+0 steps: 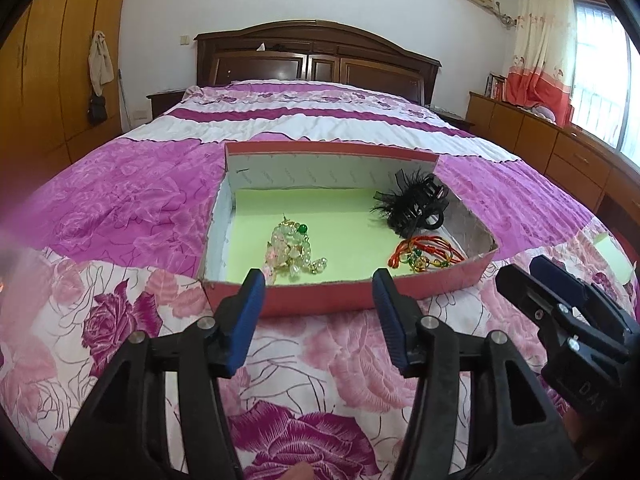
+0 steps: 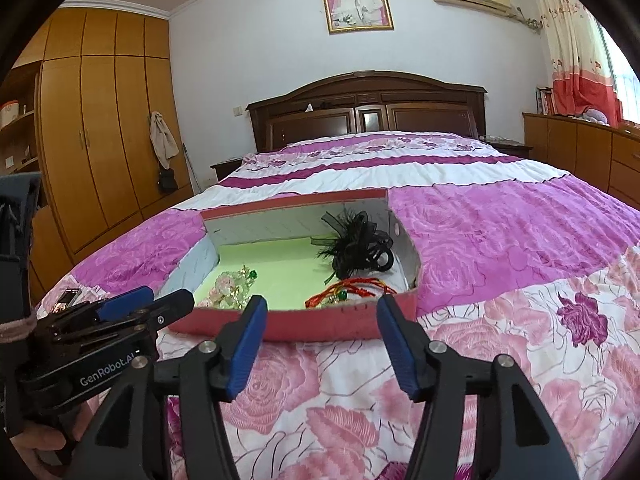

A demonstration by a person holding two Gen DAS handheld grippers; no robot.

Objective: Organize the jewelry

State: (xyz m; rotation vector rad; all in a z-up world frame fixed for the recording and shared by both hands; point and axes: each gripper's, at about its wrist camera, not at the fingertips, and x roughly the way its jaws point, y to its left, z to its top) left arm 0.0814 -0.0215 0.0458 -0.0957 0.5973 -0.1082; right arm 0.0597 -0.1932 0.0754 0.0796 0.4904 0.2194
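A red cardboard box (image 1: 452,280) (image 2: 320,326) with a pale green lining lies open on the bed. Inside it, a cluster of pale bead bracelets (image 1: 290,248) (image 2: 232,290) sits at the near left. A black feathered hair clip (image 1: 416,204) (image 2: 356,248) is in the far right corner, with red and orange cord bracelets (image 1: 424,254) (image 2: 348,292) in front of it. My left gripper (image 1: 318,280) (image 2: 168,298) is open and empty just short of the box's near wall. My right gripper (image 2: 322,306) (image 1: 520,270) is beside it, also open and empty.
The box rests on a pink and purple floral quilt (image 1: 320,368) that covers the whole bed. A wooden wardrobe (image 2: 100,128) stands to the left and a low cabinet (image 1: 560,140) to the right. A pale green sheet (image 1: 608,256) lies right of the box.
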